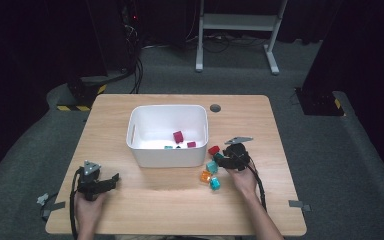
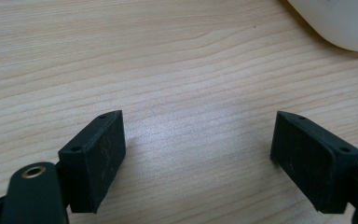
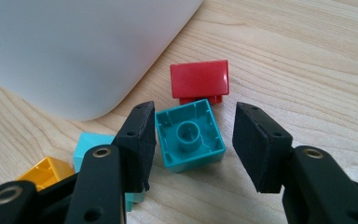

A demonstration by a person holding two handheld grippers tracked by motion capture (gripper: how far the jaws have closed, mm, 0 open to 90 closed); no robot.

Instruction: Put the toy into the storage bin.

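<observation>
Right gripper view shows the right gripper (image 3: 193, 135) with jaws apart around a teal block (image 3: 189, 135), hollow side up. High view shows red blocks (image 1: 178, 136) inside the white bin (image 1: 167, 157); the left gripper (image 2: 196, 154) stands apart over bare table (image 2: 168, 60).

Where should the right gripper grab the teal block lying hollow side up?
Across the teal block's two flat outer walls, coming straight down. Its hollow side faces up, and the right gripper already straddles it, one jaw touching, the other apart.

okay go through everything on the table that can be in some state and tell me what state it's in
Left gripper: open, empty, over bare table.
Right gripper: open, jaws astride the teal block.
Teal block: hollow side up, not yet clamped.
Red block: on the table, free.
White bin: open-topped, holding a few blocks.
</observation>
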